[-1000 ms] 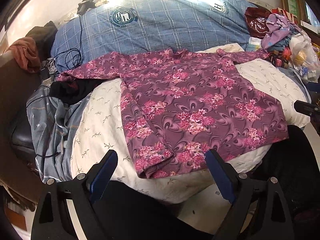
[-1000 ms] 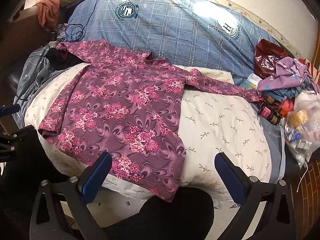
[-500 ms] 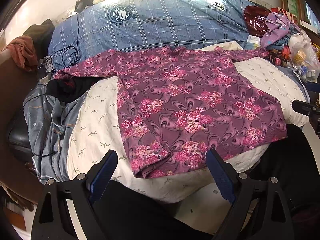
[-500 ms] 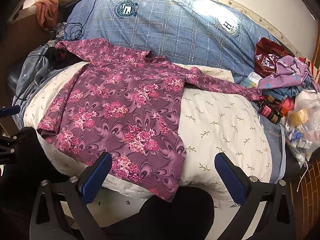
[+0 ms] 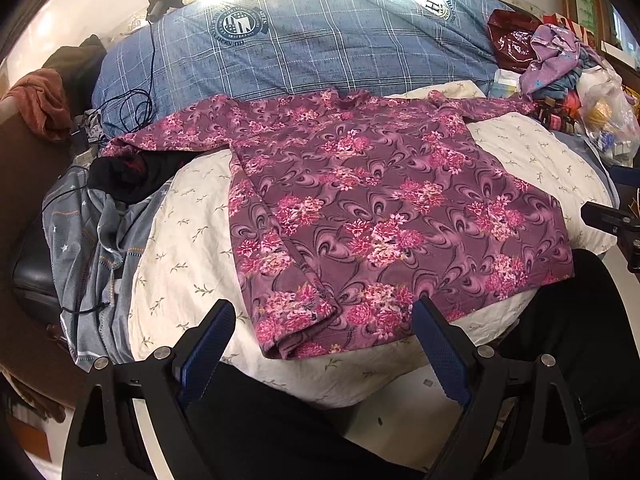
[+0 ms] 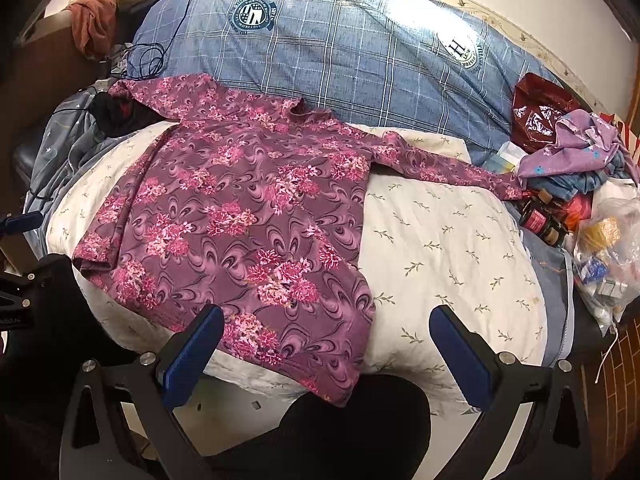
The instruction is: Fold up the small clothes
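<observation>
A purple long-sleeved shirt with pink flowers [image 5: 380,208] lies spread flat on a cream leaf-print pillow [image 5: 180,248], both sleeves stretched out sideways. Its left hem corner is folded under. It also shows in the right wrist view [image 6: 240,216]. My left gripper [image 5: 322,344] is open and empty, just short of the shirt's near hem. My right gripper [image 6: 326,344] is open and empty, over the shirt's near right hem corner and the pillow [image 6: 448,248].
A blue plaid quilt [image 5: 340,40] lies behind the shirt. Grey clothes and cables [image 5: 92,232] are heaped at the left. A dark red bag [image 6: 540,112], purple cloth [image 6: 580,144], bottles and a plastic bag [image 6: 608,248] crowd the right. My dark-clad knee [image 6: 352,420] is below.
Both grippers have shifted only slightly towards the bed; the shirt sits a little lower and larger in both views. The jaws stay open.
</observation>
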`<state>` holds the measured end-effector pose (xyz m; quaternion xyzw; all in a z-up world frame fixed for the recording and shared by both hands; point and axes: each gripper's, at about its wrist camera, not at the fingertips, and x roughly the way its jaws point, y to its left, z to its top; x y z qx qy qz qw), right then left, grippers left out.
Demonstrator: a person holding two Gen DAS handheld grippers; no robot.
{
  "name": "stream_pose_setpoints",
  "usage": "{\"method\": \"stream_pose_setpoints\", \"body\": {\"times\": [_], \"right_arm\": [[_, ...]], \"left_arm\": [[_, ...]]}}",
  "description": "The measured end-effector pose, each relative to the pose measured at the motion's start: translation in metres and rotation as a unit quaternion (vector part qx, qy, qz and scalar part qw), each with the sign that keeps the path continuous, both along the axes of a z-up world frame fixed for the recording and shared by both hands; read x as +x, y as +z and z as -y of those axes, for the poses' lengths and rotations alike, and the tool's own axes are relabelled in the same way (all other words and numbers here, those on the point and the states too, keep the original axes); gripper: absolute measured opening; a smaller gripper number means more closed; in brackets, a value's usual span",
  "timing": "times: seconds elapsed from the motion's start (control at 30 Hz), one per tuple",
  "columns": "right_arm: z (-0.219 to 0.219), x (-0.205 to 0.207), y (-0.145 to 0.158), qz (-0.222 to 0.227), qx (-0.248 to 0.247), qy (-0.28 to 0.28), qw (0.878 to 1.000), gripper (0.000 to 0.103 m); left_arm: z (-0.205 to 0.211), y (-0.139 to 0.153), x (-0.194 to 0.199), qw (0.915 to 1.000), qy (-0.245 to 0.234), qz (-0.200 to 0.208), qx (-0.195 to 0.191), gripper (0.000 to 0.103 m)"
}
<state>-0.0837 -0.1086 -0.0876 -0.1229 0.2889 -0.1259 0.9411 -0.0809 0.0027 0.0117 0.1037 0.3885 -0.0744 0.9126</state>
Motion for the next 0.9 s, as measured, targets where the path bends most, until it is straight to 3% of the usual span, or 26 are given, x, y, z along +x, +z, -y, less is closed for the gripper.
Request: {"method": "stream_pose_setpoints", "body": {"times": [0.4, 0.57, 0.67, 0.77, 0.9], "right_arm": [[0.008, 0.011, -0.007, -0.011, 0.02, 0.003, 1.0, 0.103], [0.044, 0.03, -0.002, -0.015, 0.088, -0.006, 0.996, 0.101], [0.076, 0.048, 0.007, -0.001, 0.133, -0.007, 0.991, 0.097], [0.099, 0.072, 0.012, 0.001, 0.169, -0.006, 0.986, 0.09], [0.122, 0.112, 0.013, -0.002, 0.21, -0.018, 0.977, 0.086]], "left_arm": [[-0.001, -0.009, 0.023, 0.9994, 0.004, -0.032, -0.016, 0.09], [-0.037, -0.007, 0.067, 0.9952, 0.035, -0.074, -0.053, 0.09], [-0.08, 0.002, 0.108, 0.9878, 0.108, -0.086, -0.071, 0.09], [-0.121, 0.007, 0.149, 0.9719, 0.17, -0.117, -0.114, 0.09], [-0.115, -0.003, 0.184, 0.9677, 0.168, -0.149, -0.114, 0.09]]}}
